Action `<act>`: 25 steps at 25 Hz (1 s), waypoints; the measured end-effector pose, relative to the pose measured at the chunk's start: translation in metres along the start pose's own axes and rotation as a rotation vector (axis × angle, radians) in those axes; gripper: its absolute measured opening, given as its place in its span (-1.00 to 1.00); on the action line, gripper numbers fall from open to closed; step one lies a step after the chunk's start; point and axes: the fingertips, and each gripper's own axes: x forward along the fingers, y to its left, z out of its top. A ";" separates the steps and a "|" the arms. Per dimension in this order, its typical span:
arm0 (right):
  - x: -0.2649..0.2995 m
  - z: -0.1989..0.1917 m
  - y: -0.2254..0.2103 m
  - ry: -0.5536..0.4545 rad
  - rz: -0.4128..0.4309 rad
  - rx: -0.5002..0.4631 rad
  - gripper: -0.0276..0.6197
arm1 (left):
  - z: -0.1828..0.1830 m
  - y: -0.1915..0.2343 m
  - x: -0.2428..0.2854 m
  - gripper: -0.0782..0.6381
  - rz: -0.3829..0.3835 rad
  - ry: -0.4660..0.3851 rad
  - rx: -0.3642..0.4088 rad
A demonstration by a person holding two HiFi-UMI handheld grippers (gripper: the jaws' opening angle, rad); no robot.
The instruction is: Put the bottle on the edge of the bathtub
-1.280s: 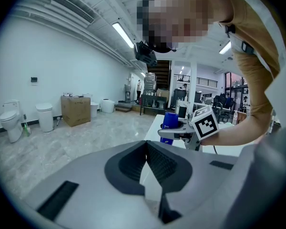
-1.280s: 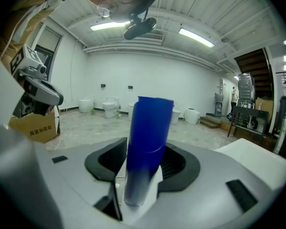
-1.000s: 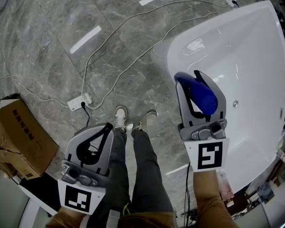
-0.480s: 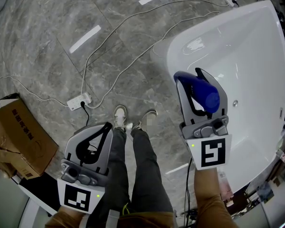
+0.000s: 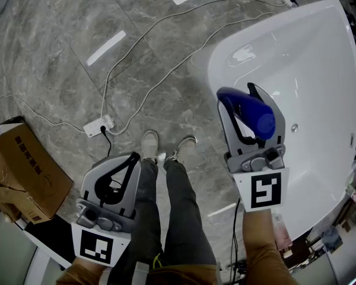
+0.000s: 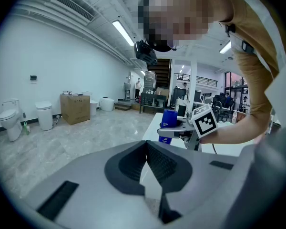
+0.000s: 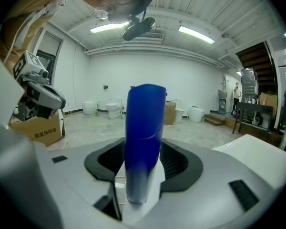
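Head view: a person stands on a grey stone floor (image 5: 47, 70), legs (image 5: 178, 218) and shoes (image 5: 149, 145) at frame centre, a gripper in each hand. A white bathtub (image 5: 320, 52) fills the right side of the frame. The right gripper (image 5: 237, 94) is over the tub's left rim. A blue bottle (image 5: 256, 119) sits between its jaws, above the rim and the inner wall just beside it. The left gripper (image 5: 132, 159) hangs at lower left, just beside the legs and well apart from the tub. A cardboard box (image 5: 24, 171) lies at the left edge. A power strip (image 5: 99, 126) lies near it, and white cables (image 5: 160, 37) run toward the top of the frame.

Right gripper view: the bottle stands upright at frame centre between the two dark pads (image 7: 177, 163). The jaws are opening. The pads sit just beside the bottle's sides, and no squeeze on it can be made out.

Left gripper view: the jaws are closed together, the pads meeting in a line at centre with nothing between them. Beyond them, right of centre, the right gripper shows with the bottle. The bottle's lower end comes down to the tub's white edge, but whether it touches cannot be told. A toilet (image 6: 9, 123) stands at the far left.
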 end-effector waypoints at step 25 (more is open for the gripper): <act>-0.011 -0.002 0.004 0.024 -0.007 0.010 0.05 | 0.003 0.025 -0.013 -0.76 0.043 0.004 0.048</act>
